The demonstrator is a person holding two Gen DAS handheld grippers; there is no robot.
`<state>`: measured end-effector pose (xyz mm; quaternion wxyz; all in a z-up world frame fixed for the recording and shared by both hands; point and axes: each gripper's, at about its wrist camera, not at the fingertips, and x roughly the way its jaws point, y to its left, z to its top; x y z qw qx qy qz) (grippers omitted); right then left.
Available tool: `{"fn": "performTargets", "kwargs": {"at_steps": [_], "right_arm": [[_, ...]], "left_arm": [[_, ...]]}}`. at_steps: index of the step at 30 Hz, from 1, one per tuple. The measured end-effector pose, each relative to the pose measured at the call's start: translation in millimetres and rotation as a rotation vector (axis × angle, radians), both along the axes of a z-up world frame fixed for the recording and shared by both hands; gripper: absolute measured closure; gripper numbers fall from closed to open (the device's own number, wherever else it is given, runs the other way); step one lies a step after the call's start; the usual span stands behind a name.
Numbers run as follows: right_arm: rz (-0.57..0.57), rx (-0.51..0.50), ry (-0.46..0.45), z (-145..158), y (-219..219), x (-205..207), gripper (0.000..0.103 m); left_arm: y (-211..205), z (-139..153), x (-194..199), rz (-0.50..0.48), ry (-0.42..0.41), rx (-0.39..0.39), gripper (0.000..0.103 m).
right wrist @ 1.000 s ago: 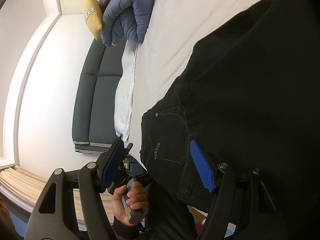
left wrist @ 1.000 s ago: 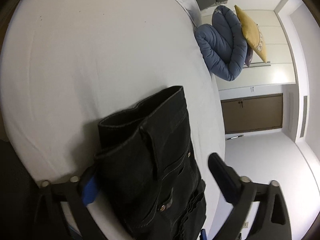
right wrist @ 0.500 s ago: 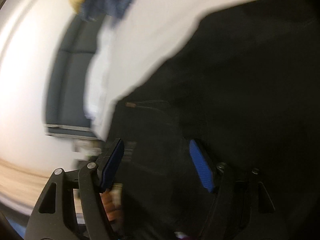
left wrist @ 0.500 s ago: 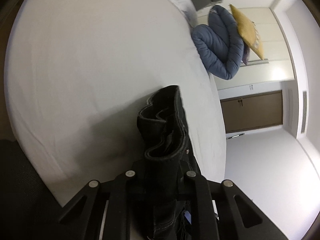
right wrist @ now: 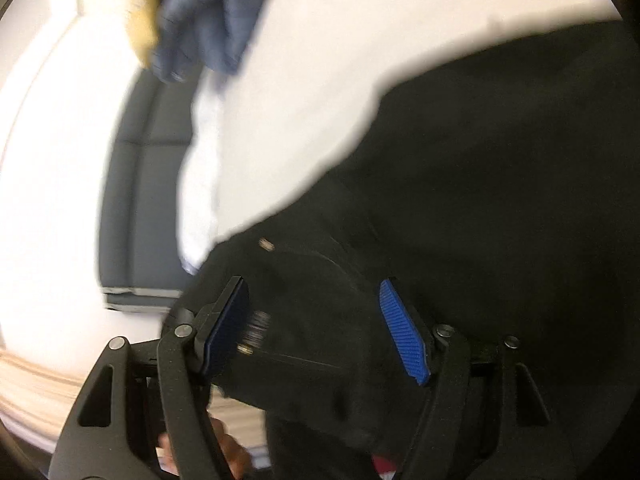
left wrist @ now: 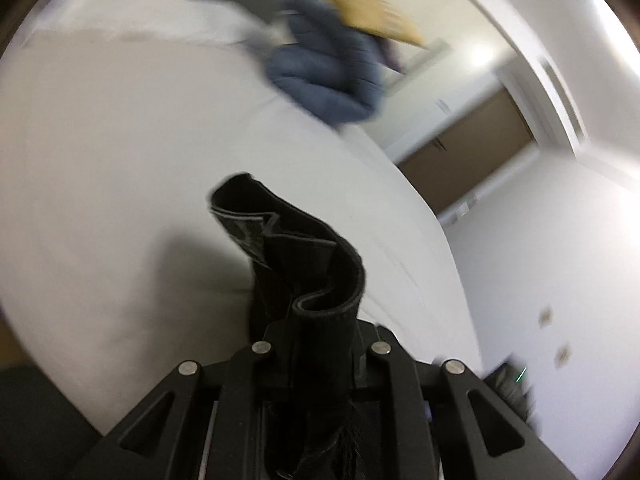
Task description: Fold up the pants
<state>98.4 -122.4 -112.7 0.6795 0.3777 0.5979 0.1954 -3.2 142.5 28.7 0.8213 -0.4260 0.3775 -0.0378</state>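
left fingers: the left gripper (left wrist: 316, 344) is closed tight on a bunched fold of the pants (left wrist: 296, 264); dark cloth fills the gap between the jaws and the pads are hidden by it.
right fingers: the right gripper (right wrist: 320, 328) stands wide, its blue pads (right wrist: 404, 340) well apart, with black fabric lying between them; whether either pad touches the cloth cannot be told.
pants, left view: the black waistband edge, with pale stitching, rises curled and upright out of the jaws, lifted above the bed (left wrist: 100, 168).
pants, right view: the pants (right wrist: 480, 200) spread dark across the right and lower part of the view, over the white sheet; a small metal rivet (right wrist: 266, 245) shows near their edge.
bed: a white sheet, with a shadow under the lifted cloth.
far end of bed: a blue rolled duvet (left wrist: 324, 80) with a yellow pillow (left wrist: 372, 20) just behind it, both blurred.
beyond the bed: a dark grey sofa (right wrist: 148, 184) beside the mattress in the right view; a brown door (left wrist: 468, 152) in the white wall in the left view.
below right gripper: part of a hand (right wrist: 228, 452), blurred.
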Motion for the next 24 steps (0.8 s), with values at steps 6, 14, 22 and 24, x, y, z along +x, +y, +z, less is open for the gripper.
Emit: {"fn": "performTargets", "kwargs": {"at_steps": [6,14,22,24], "right_arm": [[0.153,0.040,-0.076,53.1,-8.0,12.8,0.034],[0.210,-0.045,-0.048,60.3,-21.8,1.2,0.030],[0.268,-0.275,-0.076,53.4,-19.5,-18.3,0.061],[0.263,-0.298,-0.088,53.8,-26.3,-22.8,0.079]], "left_arm": [[-108.7,43.2,-4.1,-0.316,-0.096,0.263,0.087],[-188.6,45.3,-27.6,-0.550,-0.118,0.437,0.087],[-226.7,54.2,-30.4,-0.644,-0.150,0.590,0.087],[-231.6,51.6,-16.9,-0.667,-0.156,0.609,0.087]]}}
